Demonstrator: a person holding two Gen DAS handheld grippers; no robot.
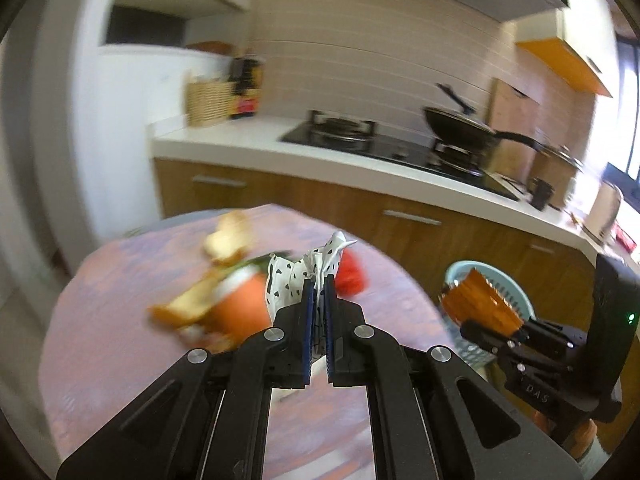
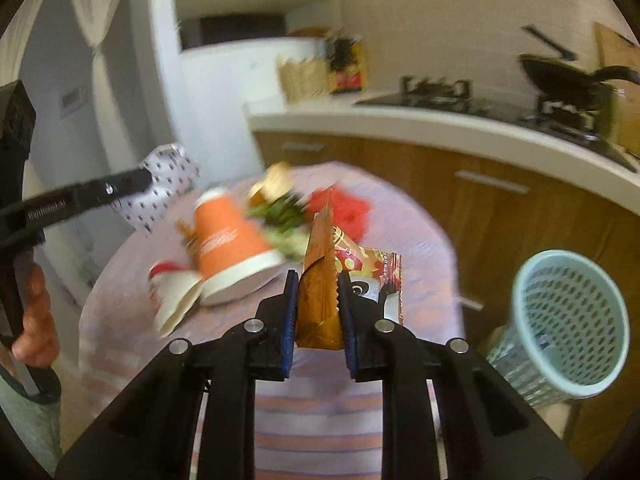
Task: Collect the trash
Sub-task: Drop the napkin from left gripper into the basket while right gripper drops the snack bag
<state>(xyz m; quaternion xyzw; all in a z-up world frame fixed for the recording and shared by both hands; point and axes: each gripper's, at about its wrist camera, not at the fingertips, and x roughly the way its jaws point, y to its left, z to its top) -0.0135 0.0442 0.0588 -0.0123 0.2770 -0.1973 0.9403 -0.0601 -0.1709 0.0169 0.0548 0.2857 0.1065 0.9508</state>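
Both tongs are loaded: left tongs (image 1: 318, 284) pinch white black-spotted crumpled paper (image 1: 298, 270), right tongs (image 2: 318, 284) clamp an orange foil snack wrapper (image 2: 320, 280). Pale blue perforated plastic basket (image 2: 568, 320) sits right of the right tongs, nearer that hand.

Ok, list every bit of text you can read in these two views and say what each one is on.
"DAS" on the body of the right gripper, seen from the left wrist view.
Lettering along the arm of the left gripper, seen from the right wrist view: too blurred to read.
White script on the orange paper cup: blurred, unreadable.
Print on the snack wrapper: unreadable.
Labels on the red and black packages on the counter: blurred.
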